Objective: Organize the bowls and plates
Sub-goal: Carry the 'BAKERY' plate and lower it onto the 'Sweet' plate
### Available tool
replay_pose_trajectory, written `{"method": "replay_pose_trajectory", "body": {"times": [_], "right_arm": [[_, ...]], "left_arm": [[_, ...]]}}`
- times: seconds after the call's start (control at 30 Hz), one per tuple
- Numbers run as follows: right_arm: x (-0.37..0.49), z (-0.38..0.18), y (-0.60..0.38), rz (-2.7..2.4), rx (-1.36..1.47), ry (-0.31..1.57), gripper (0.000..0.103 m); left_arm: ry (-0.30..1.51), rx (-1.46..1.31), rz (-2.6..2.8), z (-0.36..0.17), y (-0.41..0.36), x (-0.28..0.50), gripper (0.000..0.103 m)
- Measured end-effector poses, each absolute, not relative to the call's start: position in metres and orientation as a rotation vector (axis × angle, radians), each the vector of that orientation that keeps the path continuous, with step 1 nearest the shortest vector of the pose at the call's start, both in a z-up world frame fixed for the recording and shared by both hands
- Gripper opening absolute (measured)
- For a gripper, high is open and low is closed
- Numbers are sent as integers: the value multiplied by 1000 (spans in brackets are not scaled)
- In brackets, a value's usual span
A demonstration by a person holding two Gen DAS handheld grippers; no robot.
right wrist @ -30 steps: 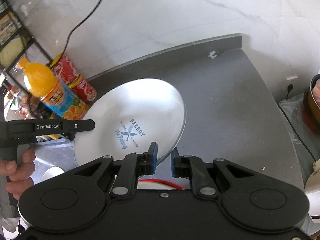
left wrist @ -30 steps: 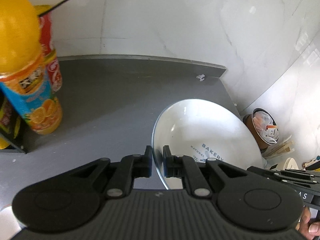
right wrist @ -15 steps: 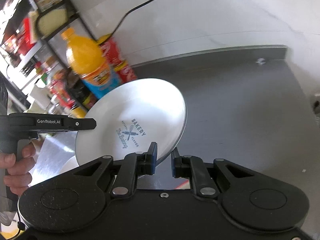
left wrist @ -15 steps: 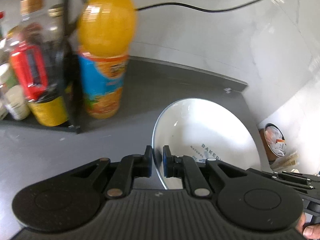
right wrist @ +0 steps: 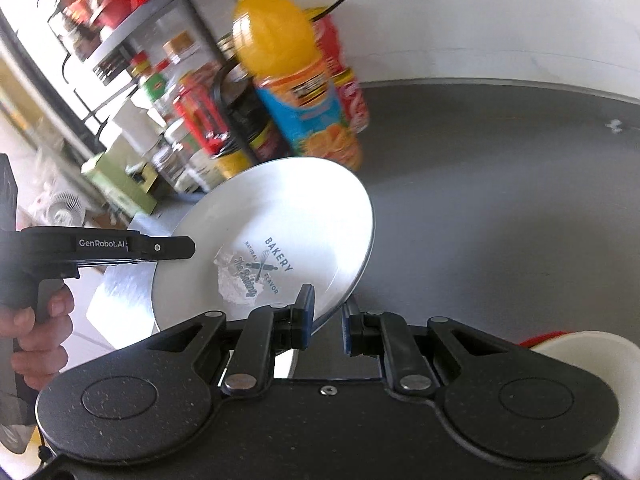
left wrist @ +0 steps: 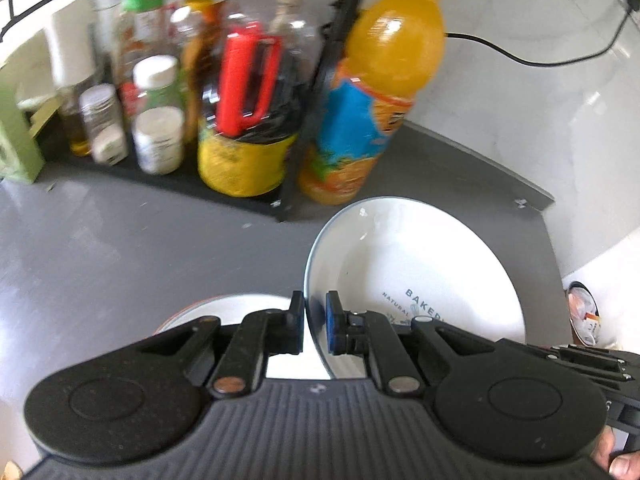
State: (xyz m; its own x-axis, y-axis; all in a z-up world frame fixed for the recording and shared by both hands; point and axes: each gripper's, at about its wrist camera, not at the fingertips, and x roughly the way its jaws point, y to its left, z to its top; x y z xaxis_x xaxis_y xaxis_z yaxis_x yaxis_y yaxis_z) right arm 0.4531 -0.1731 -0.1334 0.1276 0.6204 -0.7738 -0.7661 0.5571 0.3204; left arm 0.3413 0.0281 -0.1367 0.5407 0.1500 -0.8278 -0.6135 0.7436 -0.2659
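Observation:
A white plate (left wrist: 420, 264) printed with BAKERY hangs tilted above the grey counter, held by both grippers. My left gripper (left wrist: 314, 312) is shut on its near rim. From the opposite side my right gripper (right wrist: 327, 314) is shut on the rim of the same plate (right wrist: 272, 216). The left gripper's body (right wrist: 132, 246), held by a hand, shows at the plate's left edge in the right wrist view. Under the left fingers lies a white dish with an orange-red rim (left wrist: 240, 308); it shows as a white, red-edged dish (right wrist: 580, 356) at the lower right of the right wrist view.
A black rack (left wrist: 304, 120) crowded with several bottles and jars stands just behind the plate. An orange juice bottle (left wrist: 380, 92) and a red can (right wrist: 348, 84) stand beside it. The grey counter (right wrist: 500, 200) stretches to the white wall, where a black cable (left wrist: 540, 60) runs.
Both grippers have carried the plate leftward toward the bottle rack, which now fills the background. The white dish with the red rim has come into view below.

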Motion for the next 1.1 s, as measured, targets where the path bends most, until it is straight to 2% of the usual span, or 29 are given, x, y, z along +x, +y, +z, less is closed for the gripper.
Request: {"method": "replay_pose_trajectory", "body": {"times": [0.6,1.1], "right_arm": [[406,-160,-138,1121,-272,1091,14],[390,-178,-131,1092,-332,1153,14]], "left_arm": [[920,-659,609,-161,47,270,8],[992,-711,605,-195,51,251,9]]}}
